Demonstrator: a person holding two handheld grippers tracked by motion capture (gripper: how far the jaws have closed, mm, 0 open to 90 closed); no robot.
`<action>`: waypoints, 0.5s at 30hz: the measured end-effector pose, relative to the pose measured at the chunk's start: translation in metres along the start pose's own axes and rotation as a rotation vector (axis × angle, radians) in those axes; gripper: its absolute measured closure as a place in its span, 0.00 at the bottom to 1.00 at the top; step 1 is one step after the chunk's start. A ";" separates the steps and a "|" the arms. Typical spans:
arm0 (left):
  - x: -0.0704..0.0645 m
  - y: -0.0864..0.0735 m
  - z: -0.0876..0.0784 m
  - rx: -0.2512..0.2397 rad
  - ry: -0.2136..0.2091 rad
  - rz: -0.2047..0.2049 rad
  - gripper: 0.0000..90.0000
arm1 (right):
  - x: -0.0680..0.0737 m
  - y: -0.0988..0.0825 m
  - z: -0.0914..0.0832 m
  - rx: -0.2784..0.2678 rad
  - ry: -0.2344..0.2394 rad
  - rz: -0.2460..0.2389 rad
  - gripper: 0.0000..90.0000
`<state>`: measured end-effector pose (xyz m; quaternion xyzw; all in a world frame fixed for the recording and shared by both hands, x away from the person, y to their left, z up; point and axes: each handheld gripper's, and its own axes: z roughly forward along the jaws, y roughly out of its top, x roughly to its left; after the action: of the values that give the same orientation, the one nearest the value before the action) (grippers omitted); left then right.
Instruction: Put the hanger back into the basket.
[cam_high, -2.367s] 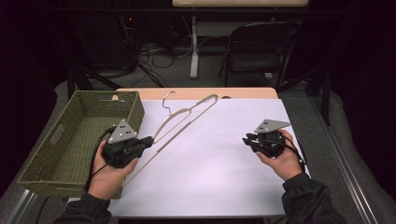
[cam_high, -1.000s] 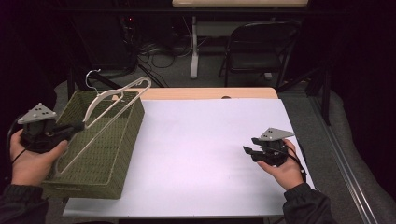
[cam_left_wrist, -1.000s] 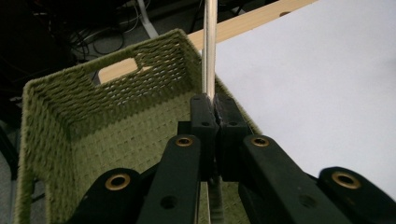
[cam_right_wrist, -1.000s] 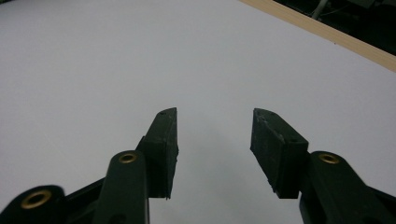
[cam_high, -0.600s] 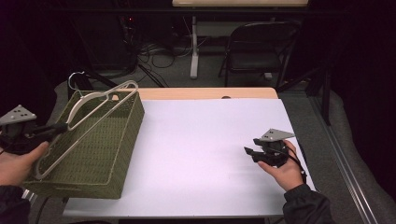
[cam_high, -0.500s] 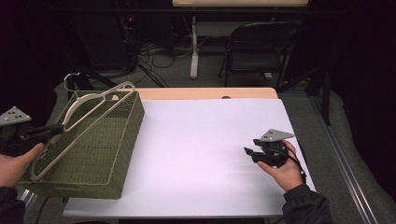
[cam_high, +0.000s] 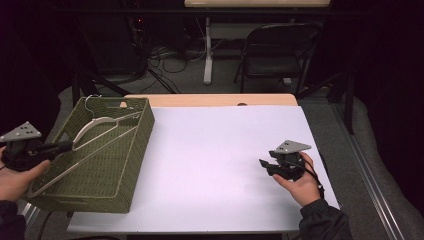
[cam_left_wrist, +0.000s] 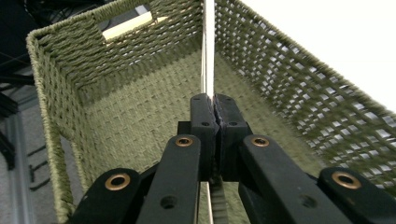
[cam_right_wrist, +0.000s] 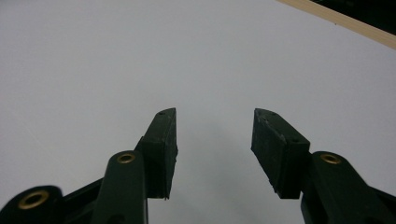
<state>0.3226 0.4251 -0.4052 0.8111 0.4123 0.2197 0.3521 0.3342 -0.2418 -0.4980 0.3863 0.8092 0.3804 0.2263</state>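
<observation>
Now the left tool (cam_left_wrist: 214, 109) – clamped on the hanger (cam_high: 102, 122) – holds it inside the basket (cam_high: 135, 150).

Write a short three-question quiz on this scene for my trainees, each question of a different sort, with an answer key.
1. True or false: the right gripper is shut on the white hanger.
2. Which container does the hanger lie in: (a) a green woven basket, (b) a metal tray, (c) a cardboard box?
3. In a few words: how do the right gripper's jaws stand, and what is between them?

Key
1. False. The left gripper is shut on the hanger's thin bar; the right one rests apart over the white table.
2. (a)
3. Open, with nothing between them.
</observation>
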 end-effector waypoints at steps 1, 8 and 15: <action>0.000 0.000 0.003 0.002 0.009 0.007 0.98 | 0.000 0.000 0.000 0.000 0.001 0.000 0.56; -0.001 0.008 0.019 0.061 0.030 0.043 0.98 | 0.000 -0.004 -0.001 0.001 0.007 0.007 0.57; 0.008 -0.002 0.031 0.123 0.032 -0.004 0.97 | -0.003 -0.011 0.000 0.004 0.016 0.021 0.57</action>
<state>0.3459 0.4203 -0.4264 0.8267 0.4322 0.2063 0.2954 0.3307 -0.2486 -0.5067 0.3922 0.8077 0.3843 0.2148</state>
